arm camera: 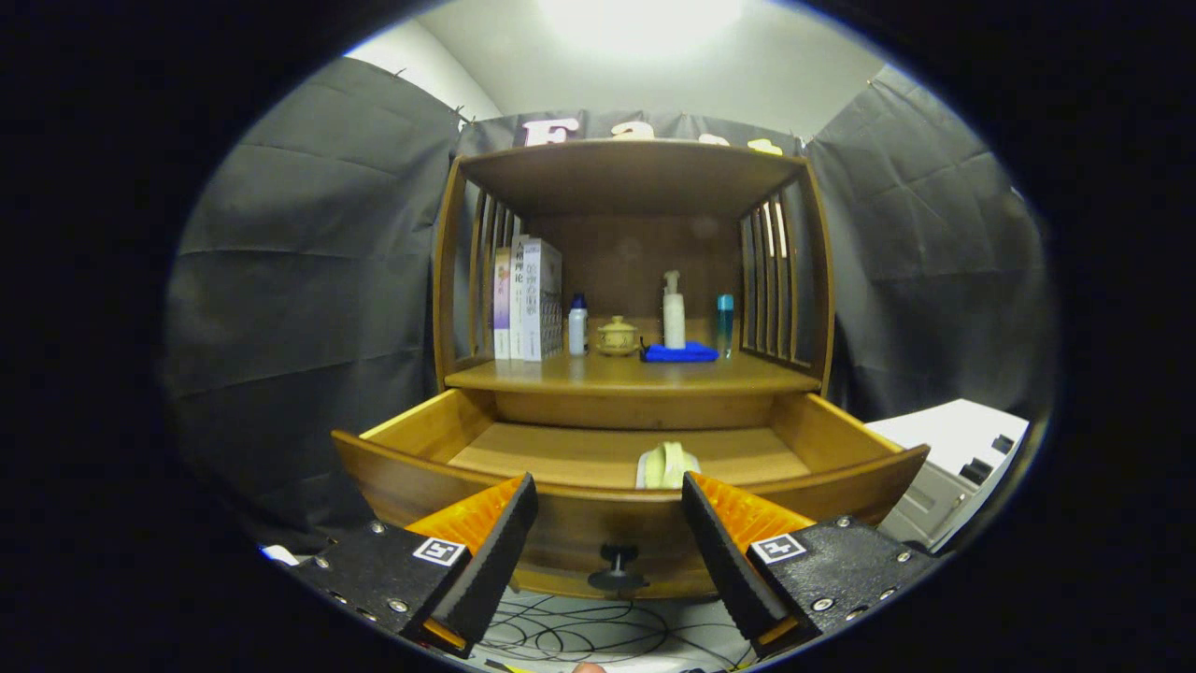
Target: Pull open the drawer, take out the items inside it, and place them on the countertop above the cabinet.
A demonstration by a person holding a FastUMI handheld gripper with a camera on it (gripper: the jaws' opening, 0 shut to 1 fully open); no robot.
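Tool (609, 509) level, fingers wide apart, empty.

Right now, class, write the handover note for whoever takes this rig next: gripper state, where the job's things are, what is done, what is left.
Hand-held gripper: open, holding nothing, fingers spread in front of the drawer front, its knob between and below them.
Drawer: pulled open.
Inside: one pale green item near the front wall, just beyond the fingers.
Countertop: carries books, a small white bottle, a lidded cup, a pump bottle, a blue cloth and a blue tube.
Done: drawer opened.
Left: lift out the green item and set it on the countertop.
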